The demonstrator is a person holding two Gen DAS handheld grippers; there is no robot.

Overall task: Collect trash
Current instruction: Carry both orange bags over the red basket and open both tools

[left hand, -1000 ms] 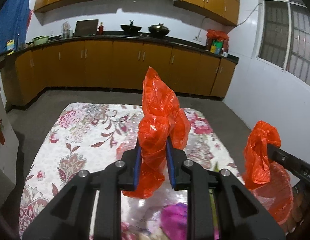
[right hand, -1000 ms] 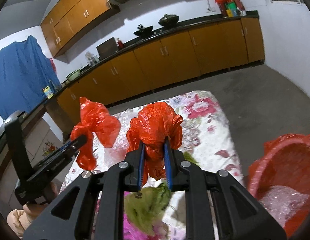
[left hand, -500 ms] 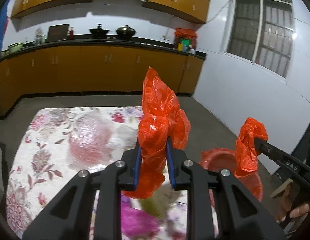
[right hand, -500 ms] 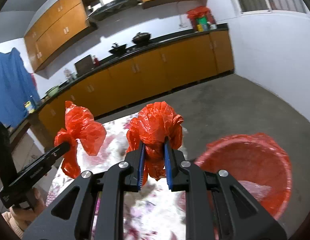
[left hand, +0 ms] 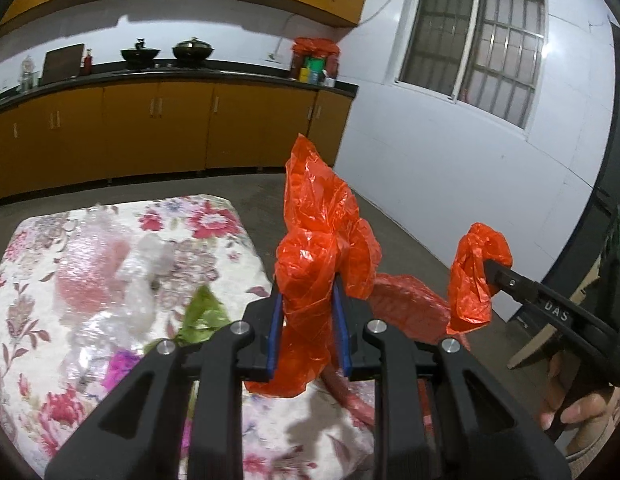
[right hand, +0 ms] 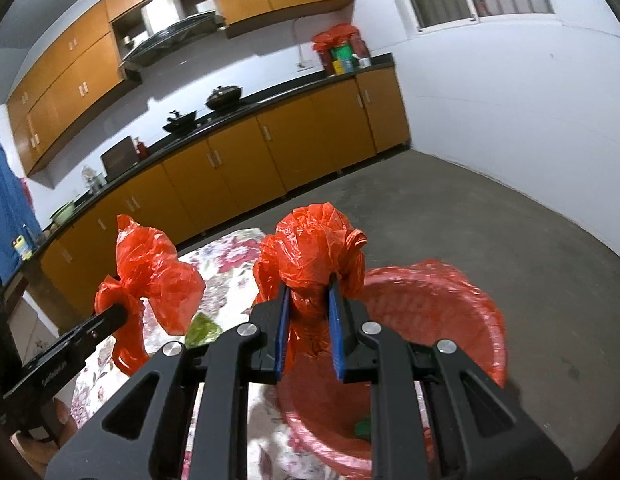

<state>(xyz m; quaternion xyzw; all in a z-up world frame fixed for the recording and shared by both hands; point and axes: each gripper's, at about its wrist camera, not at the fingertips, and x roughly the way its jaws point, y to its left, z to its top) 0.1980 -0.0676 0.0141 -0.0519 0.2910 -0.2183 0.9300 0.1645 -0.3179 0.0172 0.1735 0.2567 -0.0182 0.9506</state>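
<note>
A red plastic trash bag is held up by both grippers. My left gripper (left hand: 306, 304) is shut on one bunched handle of the bag (left hand: 321, 240). My right gripper (right hand: 308, 300) is shut on the other bunched handle (right hand: 313, 240). Each gripper also shows in the other's view: the right one (left hand: 489, 276) and the left one (right hand: 118, 312). Below the right gripper stands a round bin lined with red plastic (right hand: 449, 304), its rim also visible in the left wrist view (left hand: 405, 296). Loose trash lies on the floral cloth (left hand: 214, 216): clear bubble wrap (left hand: 142, 268), a green scrap (left hand: 202, 312), a purple scrap (left hand: 118, 364).
The floral-covered table (right hand: 226, 260) lies left of the bin. Orange kitchen cabinets (left hand: 158, 128) with a black counter run along the far wall. A white wall with a barred window (left hand: 469, 40) is on the right. Grey concrete floor (right hand: 489, 232) lies beyond the bin.
Both grippers have swung to the right with the bag handles, away from over the table towards the red-lined bin, which now sits under the right gripper.
</note>
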